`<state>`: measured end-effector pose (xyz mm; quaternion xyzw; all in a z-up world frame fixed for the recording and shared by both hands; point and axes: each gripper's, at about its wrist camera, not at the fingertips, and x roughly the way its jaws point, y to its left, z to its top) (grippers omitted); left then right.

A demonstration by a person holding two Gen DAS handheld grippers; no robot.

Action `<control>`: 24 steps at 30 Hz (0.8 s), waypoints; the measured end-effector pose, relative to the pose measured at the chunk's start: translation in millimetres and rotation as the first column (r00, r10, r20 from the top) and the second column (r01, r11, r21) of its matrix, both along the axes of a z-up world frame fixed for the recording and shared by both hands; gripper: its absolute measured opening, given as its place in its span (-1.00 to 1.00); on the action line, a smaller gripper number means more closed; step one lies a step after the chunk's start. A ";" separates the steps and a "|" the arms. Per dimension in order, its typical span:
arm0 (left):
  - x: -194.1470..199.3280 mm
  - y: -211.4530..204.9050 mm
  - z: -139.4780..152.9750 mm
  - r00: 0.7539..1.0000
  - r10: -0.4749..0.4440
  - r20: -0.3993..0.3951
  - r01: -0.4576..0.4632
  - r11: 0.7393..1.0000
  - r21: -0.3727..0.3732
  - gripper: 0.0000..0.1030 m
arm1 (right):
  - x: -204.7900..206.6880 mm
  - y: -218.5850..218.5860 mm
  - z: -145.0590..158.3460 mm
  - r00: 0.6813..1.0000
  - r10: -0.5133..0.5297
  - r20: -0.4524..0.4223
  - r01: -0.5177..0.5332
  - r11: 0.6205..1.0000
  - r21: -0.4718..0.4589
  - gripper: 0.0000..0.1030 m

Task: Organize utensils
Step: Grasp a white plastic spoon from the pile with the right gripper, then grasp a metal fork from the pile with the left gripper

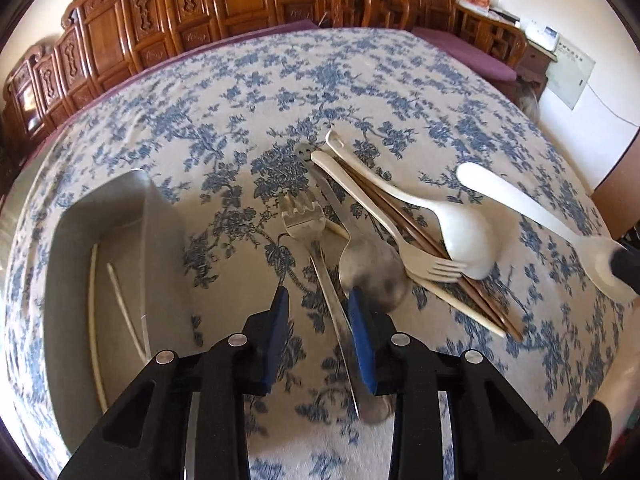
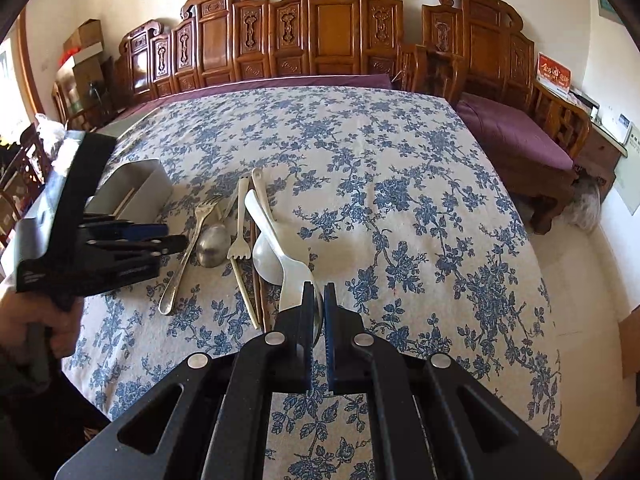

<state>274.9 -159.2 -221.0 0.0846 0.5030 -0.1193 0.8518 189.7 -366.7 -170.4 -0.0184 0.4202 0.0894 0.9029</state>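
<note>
My left gripper point(image 1: 318, 300) is open, its fingers either side of the handle of a steel fork point(image 1: 304, 222) lying on the flowered tablecloth. A steel spoon point(image 1: 370, 268), a cream plastic fork point(image 1: 404, 244), a white spoon point(image 1: 464, 240) and brown chopsticks point(image 1: 472, 292) lie in a pile to its right. My right gripper point(image 2: 319, 286) is shut on the bowl of a white spoon point(image 2: 276, 236), which also shows in the left wrist view point(image 1: 532, 212). A grey tray point(image 1: 72, 280) holding two white chopsticks point(image 1: 120, 304) stands at the left.
The table point(image 2: 400, 200) is covered in a blue-flowered cloth. Carved wooden benches with purple cushions point(image 2: 516, 136) stand behind and to the right. The left gripper and the hand holding it show in the right wrist view point(image 2: 100, 248).
</note>
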 end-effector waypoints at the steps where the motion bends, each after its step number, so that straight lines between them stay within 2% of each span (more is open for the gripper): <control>1: 3.1 -1.7 -3.6 1.000 0.005 -0.008 -0.005 1.000 0.015 -0.46 | -0.2 0.2 0.1 1.000 0.001 -0.001 -0.001 1.000 0.000 -0.89; 7: 13.1 -8.0 -13.9 0.999 0.023 -0.043 -0.021 0.999 0.044 -0.54 | -0.6 1.3 0.0 1.000 0.004 -0.003 -0.004 1.000 0.010 -0.89; 12: 17.7 -6.0 -14.5 0.997 0.048 -0.056 -0.047 0.999 0.018 -0.54 | -1.5 3.3 0.5 1.000 0.008 -0.003 -0.008 1.000 0.012 -0.89; 13: 17.0 -4.9 -14.6 0.997 0.047 -0.061 -0.047 0.999 0.006 -0.63 | -1.8 4.1 0.5 1.000 0.010 -0.003 -0.010 1.000 0.011 -0.89; 14: 17.0 -5.3 -14.6 0.997 0.044 -0.064 -0.044 0.999 -0.001 -0.83 | -1.8 4.7 0.6 1.000 0.012 -0.003 -0.012 1.000 0.011 -0.89; 16: 15.6 -4.4 -14.2 0.997 0.047 -0.067 -0.046 0.999 0.008 -0.85 | -2.2 6.3 0.9 1.000 0.015 -0.002 -0.015 1.000 0.009 -0.89; 20: 10.0 2.1 -11.3 0.996 0.048 -0.077 -0.050 0.999 -0.020 -0.88 | -4.0 9.5 2.0 1.000 0.022 0.002 -0.022 1.000 0.006 -0.89; 24: -0.6 6.1 -0.5 0.998 0.036 -0.041 -0.037 0.999 -0.015 -0.89 | -4.7 12.3 3.2 1.000 0.030 0.006 -0.030 1.000 0.006 -0.89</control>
